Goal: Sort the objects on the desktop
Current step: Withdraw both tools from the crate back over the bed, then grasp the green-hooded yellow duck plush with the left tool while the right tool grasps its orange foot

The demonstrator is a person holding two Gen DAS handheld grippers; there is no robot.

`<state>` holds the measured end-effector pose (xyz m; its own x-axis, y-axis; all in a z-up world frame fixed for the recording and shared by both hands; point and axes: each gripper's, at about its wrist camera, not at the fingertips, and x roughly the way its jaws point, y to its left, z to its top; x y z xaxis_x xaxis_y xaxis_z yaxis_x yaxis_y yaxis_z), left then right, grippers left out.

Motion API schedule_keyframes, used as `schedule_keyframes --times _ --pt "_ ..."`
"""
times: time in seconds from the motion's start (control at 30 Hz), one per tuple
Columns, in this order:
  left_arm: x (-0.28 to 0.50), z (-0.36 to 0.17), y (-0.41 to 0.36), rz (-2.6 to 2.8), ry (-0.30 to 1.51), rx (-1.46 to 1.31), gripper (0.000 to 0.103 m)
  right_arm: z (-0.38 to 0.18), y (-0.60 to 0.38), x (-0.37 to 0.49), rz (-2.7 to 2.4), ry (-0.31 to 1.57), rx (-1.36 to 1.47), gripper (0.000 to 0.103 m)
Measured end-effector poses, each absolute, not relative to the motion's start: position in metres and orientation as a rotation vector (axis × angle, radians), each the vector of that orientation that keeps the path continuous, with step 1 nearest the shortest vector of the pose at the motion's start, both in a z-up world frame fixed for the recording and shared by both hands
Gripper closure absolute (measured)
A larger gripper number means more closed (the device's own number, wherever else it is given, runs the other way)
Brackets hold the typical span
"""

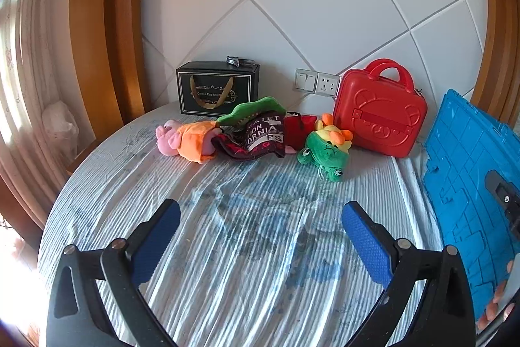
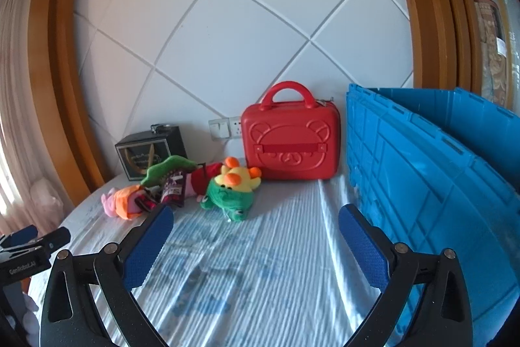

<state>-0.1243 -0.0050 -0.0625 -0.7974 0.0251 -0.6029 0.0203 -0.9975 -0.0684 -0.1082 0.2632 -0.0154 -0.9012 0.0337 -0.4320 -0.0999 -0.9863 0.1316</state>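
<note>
A pile of soft things lies at the far side of the table: a pink and orange plush (image 1: 185, 140) (image 2: 122, 202), a dark printed cloth (image 1: 260, 135) (image 2: 174, 187) with a green piece on it, and a green and yellow frog plush (image 1: 326, 148) (image 2: 232, 192). A red bear-face case (image 1: 380, 111) (image 2: 289, 140) stands upright behind them. A blue crate (image 1: 471, 184) (image 2: 432, 184) stands at the right. My left gripper (image 1: 260, 217) and right gripper (image 2: 256, 223) are both open and empty, well short of the pile.
A black gift box (image 1: 217, 88) (image 2: 148, 150) stands against the white tiled wall at the back left. A wall switch and socket (image 1: 317, 82) sit behind the red case. The round table (image 1: 227, 249) has a striped cloth. Wooden frames flank the wall.
</note>
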Motion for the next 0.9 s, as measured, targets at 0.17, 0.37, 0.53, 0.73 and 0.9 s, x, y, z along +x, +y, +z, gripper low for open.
schedule_keyframes --times 0.17,0.37,0.53,0.73,0.9 --pt "-0.185 -0.093 0.031 2.939 -0.079 -1.083 0.002 -0.044 0.284 -0.165 2.996 0.191 -0.765 0.000" --pt "-0.273 -0.153 0.083 2.800 -0.071 -1.199 0.002 -0.083 0.310 -0.225 2.936 0.192 -0.863 0.000" --pt "-0.343 -0.215 0.137 2.687 -0.002 -1.273 0.002 -0.123 0.326 -0.270 2.871 0.191 -0.922 0.000" --pt "-0.408 -0.266 0.174 2.635 0.017 -1.309 0.013 -0.178 0.341 -0.328 2.804 0.211 -1.034 0.000" --pt "-0.431 -0.288 0.178 2.589 0.056 -1.334 0.070 -0.204 0.350 -0.366 2.784 0.269 -1.112 0.008"
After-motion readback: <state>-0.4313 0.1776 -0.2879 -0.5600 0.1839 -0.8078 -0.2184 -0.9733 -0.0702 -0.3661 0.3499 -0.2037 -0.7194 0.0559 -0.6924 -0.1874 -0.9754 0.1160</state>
